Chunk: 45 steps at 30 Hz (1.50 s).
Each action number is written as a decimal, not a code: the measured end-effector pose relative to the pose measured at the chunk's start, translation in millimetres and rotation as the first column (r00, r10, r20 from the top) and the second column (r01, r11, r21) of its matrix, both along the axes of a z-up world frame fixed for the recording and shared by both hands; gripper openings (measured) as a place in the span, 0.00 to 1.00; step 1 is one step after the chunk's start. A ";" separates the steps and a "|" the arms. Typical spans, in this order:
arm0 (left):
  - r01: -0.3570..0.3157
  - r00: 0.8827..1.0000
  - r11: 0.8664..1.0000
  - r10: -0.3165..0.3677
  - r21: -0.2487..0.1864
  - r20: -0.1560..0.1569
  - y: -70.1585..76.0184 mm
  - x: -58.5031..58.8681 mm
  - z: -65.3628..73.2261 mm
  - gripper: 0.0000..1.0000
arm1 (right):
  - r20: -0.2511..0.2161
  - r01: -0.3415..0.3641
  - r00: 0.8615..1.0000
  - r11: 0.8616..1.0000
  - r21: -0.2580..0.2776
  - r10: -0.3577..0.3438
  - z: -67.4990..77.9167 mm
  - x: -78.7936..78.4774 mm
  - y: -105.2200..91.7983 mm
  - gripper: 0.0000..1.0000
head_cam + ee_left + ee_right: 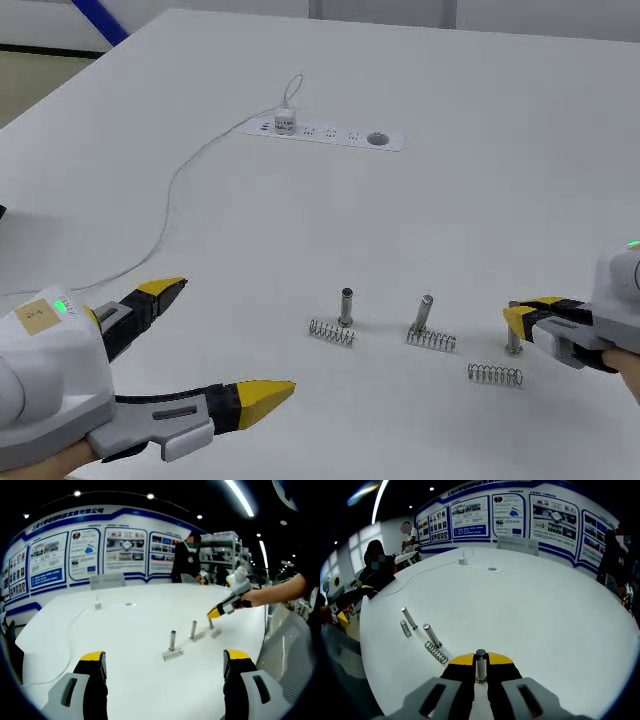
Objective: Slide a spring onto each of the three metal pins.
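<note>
Head view: left gripper (220, 340) splayed wide and empty, well apart from the parts. Right gripper (521, 318) clenched on the rightmost pin (513, 343); its spring (495, 374) lies just beside it on the table (450, 200).

Left gripper view: left pin (172, 640) and middle pin (193, 629) upright, both bare.

Right gripper view: jaws pinch the rightmost pin just under its head. Lifted or standing, hard to tell. Better to steady it lower, leave the top free, and feed the spring on in line with the shaft using the left gripper.

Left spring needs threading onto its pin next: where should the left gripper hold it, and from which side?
Probably pinch the left spring across its coils near one end, from above, with the open left gripper. It lies flat beside its upright pin, leaving the other end free to go over the pin.
</note>
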<state>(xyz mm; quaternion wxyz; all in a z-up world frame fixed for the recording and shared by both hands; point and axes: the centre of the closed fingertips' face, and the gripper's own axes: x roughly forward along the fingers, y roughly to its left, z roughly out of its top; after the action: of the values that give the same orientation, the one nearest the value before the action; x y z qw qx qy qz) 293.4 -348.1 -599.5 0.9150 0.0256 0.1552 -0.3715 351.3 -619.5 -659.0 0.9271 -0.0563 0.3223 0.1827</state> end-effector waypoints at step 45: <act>0.017 1.000 1.000 -0.017 0.005 -0.018 -2.3 -2.9 -3.1 0.98 | 0.049 -0.062 0.997 0.995 0.075 0.058 20.8 -22.6 -8.3 0.17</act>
<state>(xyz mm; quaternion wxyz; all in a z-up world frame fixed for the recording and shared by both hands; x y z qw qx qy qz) 290.5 -350.3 -602.6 0.9104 0.0260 0.1641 -0.3790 328.7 -627.8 -638.2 0.9300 -0.0348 0.2916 0.2211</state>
